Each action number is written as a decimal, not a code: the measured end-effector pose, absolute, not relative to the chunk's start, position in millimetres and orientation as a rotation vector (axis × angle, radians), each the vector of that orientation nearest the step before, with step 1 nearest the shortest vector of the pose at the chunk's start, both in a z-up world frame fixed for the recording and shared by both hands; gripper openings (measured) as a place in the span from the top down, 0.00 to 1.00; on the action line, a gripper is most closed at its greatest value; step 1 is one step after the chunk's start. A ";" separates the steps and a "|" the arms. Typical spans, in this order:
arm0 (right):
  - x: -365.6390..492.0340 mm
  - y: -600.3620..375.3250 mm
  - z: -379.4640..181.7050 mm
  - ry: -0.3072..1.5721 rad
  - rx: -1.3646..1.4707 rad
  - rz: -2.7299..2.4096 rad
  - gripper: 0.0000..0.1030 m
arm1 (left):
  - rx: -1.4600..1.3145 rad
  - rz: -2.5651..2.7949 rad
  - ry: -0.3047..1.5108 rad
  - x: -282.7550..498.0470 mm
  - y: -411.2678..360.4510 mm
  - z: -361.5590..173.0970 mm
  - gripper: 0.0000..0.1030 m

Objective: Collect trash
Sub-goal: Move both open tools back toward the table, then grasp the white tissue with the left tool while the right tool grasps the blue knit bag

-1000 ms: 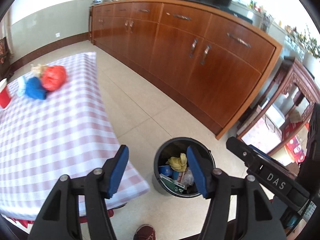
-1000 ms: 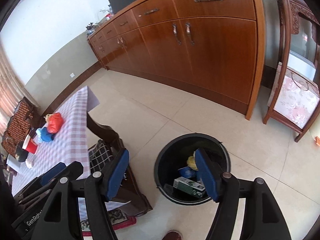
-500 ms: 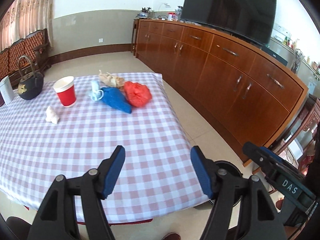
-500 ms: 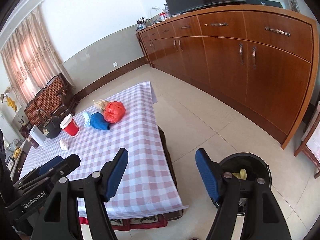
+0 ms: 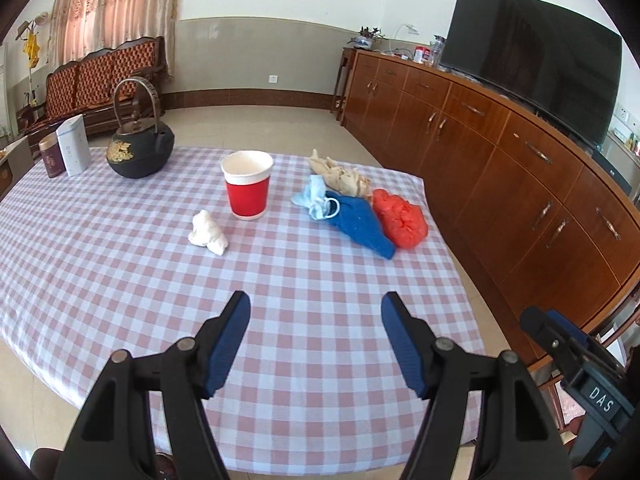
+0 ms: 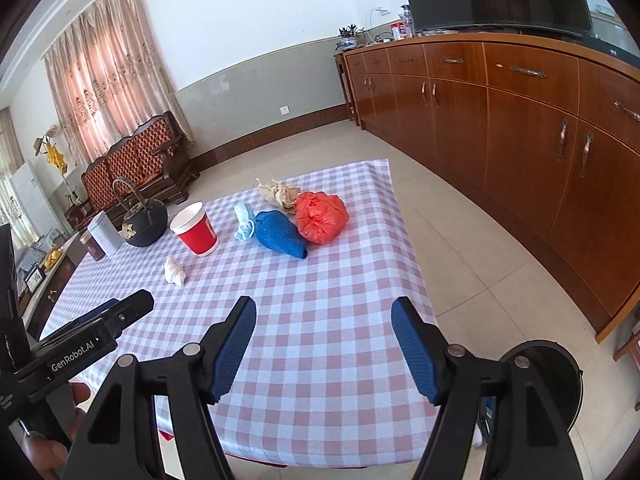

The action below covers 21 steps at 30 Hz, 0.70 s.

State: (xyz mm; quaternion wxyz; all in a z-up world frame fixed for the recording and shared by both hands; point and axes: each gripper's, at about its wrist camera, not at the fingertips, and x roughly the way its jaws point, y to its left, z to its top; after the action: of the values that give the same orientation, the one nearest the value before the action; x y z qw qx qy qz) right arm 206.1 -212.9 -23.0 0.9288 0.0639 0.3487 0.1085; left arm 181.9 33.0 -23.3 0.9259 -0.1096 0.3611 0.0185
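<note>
Trash on the table, both tongs empty and spread wide above the near edge.

From where I steer, the left tongs [image 5: 315,306] and the right tongs [image 6: 323,312] hover over bare checked cloth, and everything to collect lies ahead toward the far side of the table [image 5: 120,280]. A white tissue wad [image 5: 208,234] sits ahead and left, nearer my left tongs; a red cup [image 5: 247,185] stands upright just beyond it. A blue bag [image 6: 280,234] lies with its long axis running toward the near right, touching a red bag [image 6: 321,217] (better placed for the right tongs, I judge), with a pale blue mask [image 5: 316,200] and a tan crumple [image 5: 340,174] behind. The bin [image 6: 560,376] sits low right on the floor, mostly hidden behind my right tongs, its contents unreadable.
</note>
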 end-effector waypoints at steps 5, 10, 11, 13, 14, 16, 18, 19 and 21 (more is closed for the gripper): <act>223.4 -181.8 -27.3 0.726 0.099 0.269 0.30 | -0.244 0.076 0.745 192.6 58.6 -29.3 0.33; 241.0 -155.7 -34.0 0.737 0.087 0.305 0.30 | -0.242 0.102 0.755 203.3 72.4 -34.7 0.33; 244.2 -152.2 -34.9 0.740 0.085 0.310 0.30 | -0.241 0.106 0.756 205.7 74.8 -36.2 0.33; 251.2 -144.8 -37.9 0.746 0.080 0.322 0.30 | -0.242 0.112 0.764 211.4 79.6 -39.3 0.33; 254.6 -141.7 -39.4 0.749 0.076 0.325 0.30 | -0.243 0.116 0.768 213.9 81.9 -40.8 0.33; 262.5 -135.4 -42.8 0.758 0.066 0.332 0.30 | -0.248 0.123 0.776 219.1 86.9 -44.1 0.33; 269.5 -129.8 -46.4 0.762 0.054 0.336 0.30 | -0.248 0.133 0.779 224.6 91.9 -47.1 0.33; 272.4 -127.5 -48.3 0.765 0.049 0.337 0.30 | -0.248 0.137 0.780 227.6 94.3 -48.9 0.33; 280.0 -123.6 -52.0 0.769 0.045 0.339 0.30 | -0.247 0.145 0.783 232.9 99.0 -52.5 0.33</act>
State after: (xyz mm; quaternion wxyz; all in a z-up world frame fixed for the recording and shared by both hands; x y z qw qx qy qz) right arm 280.0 -123.6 -52.0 0.9128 0.0218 0.3732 0.1648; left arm 232.9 99.0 -52.5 0.9143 -0.1199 0.3804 0.0707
